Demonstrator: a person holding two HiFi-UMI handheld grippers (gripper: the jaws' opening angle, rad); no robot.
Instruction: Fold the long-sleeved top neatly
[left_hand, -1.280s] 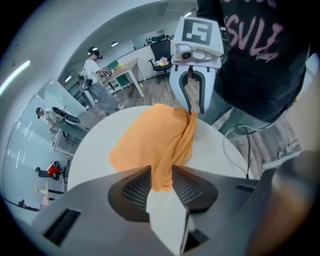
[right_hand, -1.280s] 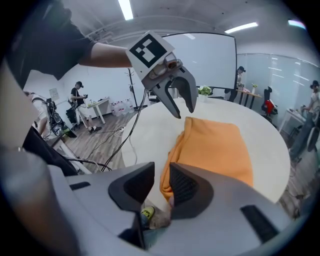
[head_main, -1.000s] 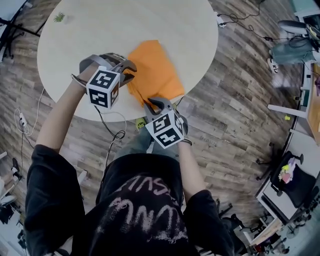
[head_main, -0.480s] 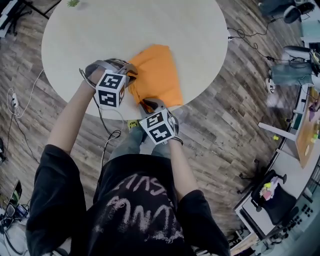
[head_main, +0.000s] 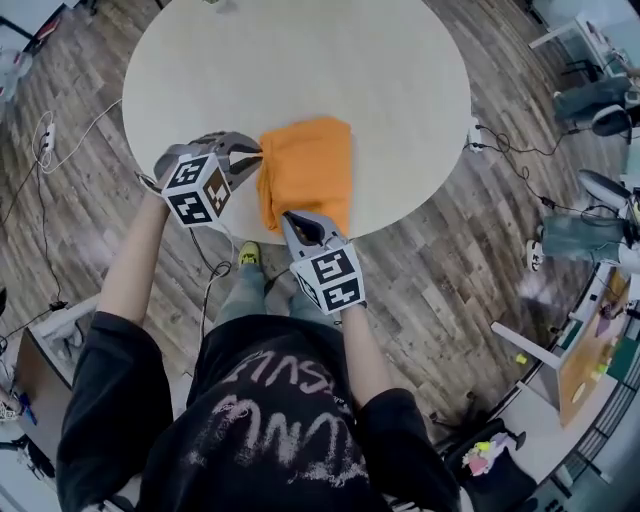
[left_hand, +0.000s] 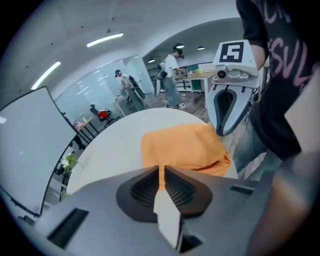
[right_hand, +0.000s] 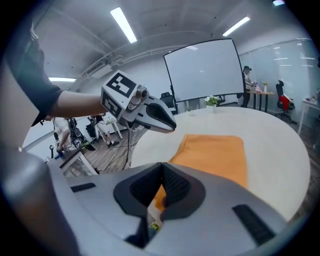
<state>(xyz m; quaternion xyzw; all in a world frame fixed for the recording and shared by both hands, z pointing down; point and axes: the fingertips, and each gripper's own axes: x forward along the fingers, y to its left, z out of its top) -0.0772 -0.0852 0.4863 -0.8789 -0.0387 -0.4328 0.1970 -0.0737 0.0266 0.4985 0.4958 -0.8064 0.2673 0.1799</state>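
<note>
Pale and round, the table (head_main: 400, 90) carries the orange top (head_main: 305, 165), folded into a compact rectangle near the edge closest to the person. The left gripper (head_main: 257, 153) points its tips at the top's left edge, touching it or just beside it. Its jaws have just been closing and stand a narrow slit apart, with no cloth between them. The right gripper (head_main: 293, 220) sits at the top's near edge, over the table rim. Its jaws have just been closing and meet, with orange cloth showing just past them. Wood-plank floor (head_main: 470, 260) surrounds the table.
</note>
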